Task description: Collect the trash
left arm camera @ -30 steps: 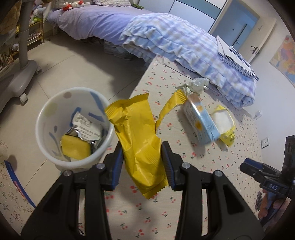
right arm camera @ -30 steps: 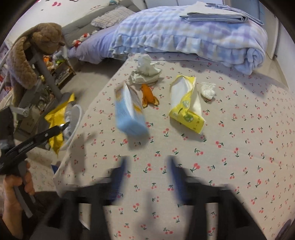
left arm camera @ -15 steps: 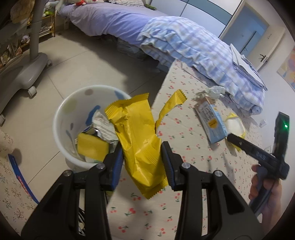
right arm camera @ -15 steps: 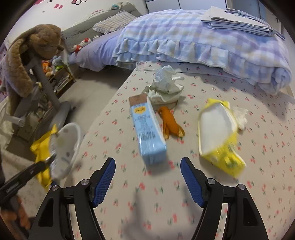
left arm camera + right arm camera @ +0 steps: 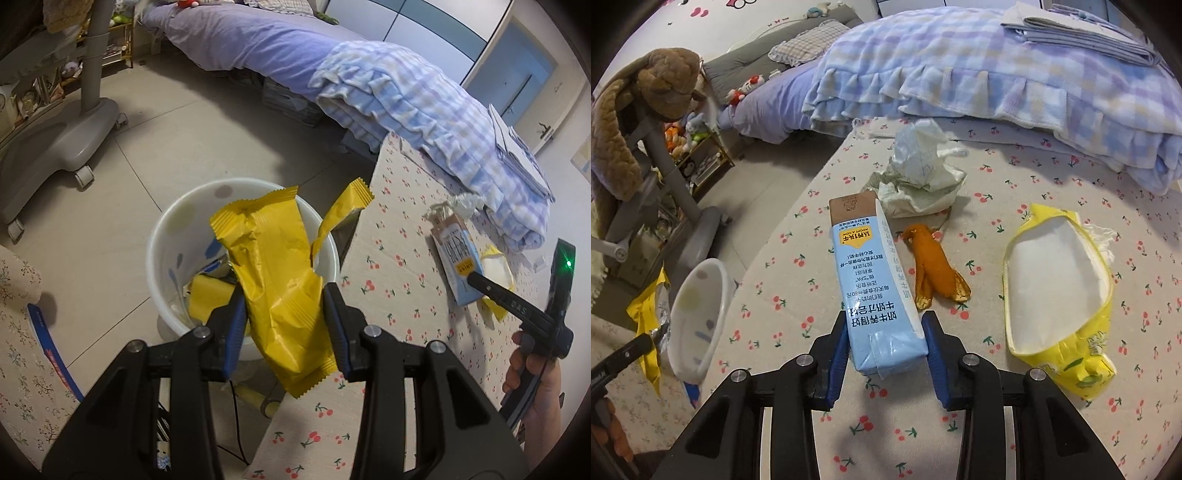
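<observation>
My left tongs (image 5: pixel 283 325) grip a crumpled yellow wrapper (image 5: pixel 275 280), holding it above the white bin (image 5: pixel 162 236) that stands on the floor beside the bench (image 5: pixel 997 424). My right tongs (image 5: pixel 886 345) have just been closing, and their blue pads now press both sides of the blue milk carton (image 5: pixel 871 280) lying on the cherry-print bench. Orange peel (image 5: pixel 934 266), crumpled paper (image 5: pixel 919 173) and a yellow tissue pack (image 5: pixel 1060 291) lie near the carton.

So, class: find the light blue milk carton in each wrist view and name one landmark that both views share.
Left wrist view: the light blue milk carton lies at the right, on the cherry-print cloth, with the right gripper at its near end.
Right wrist view: bottom centre, its near end between the right gripper's closed-in blue pads.
Shared landmark: the white bin.
</observation>
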`<state>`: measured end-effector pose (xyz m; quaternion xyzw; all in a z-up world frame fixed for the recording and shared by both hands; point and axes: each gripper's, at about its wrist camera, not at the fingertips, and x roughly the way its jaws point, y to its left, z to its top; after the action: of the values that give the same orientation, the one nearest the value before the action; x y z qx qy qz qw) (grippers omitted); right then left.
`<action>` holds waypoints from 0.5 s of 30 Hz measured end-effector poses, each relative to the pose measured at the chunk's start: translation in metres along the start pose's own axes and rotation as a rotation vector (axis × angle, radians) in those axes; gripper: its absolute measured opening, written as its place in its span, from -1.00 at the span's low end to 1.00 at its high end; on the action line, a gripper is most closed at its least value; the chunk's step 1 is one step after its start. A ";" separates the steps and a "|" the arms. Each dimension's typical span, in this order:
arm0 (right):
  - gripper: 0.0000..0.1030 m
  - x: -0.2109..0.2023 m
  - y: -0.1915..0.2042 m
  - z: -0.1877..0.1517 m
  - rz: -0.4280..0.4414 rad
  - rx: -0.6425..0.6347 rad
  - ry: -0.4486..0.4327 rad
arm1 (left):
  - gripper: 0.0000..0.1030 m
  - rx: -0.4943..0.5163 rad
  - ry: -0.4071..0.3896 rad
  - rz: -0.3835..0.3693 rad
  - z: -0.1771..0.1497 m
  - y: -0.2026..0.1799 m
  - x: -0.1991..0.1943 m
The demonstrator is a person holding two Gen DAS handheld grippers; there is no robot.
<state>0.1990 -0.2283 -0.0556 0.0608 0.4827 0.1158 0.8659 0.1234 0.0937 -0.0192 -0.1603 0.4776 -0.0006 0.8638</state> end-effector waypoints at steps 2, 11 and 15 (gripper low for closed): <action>-0.24 -0.009 0.000 0.001 0.019 0.016 -0.017 | -0.17 -0.007 -0.014 0.000 0.003 0.004 -0.003; -0.24 -0.037 0.024 0.004 0.108 0.007 -0.063 | 0.49 -0.032 -0.057 0.078 0.015 0.019 -0.010; -0.24 -0.040 0.046 0.001 0.150 -0.021 -0.056 | 0.69 -0.025 -0.013 0.163 0.015 0.027 -0.012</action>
<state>0.1729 -0.1945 -0.0121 0.0911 0.4511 0.1837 0.8686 0.1247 0.1249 -0.0091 -0.1317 0.4834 0.0769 0.8620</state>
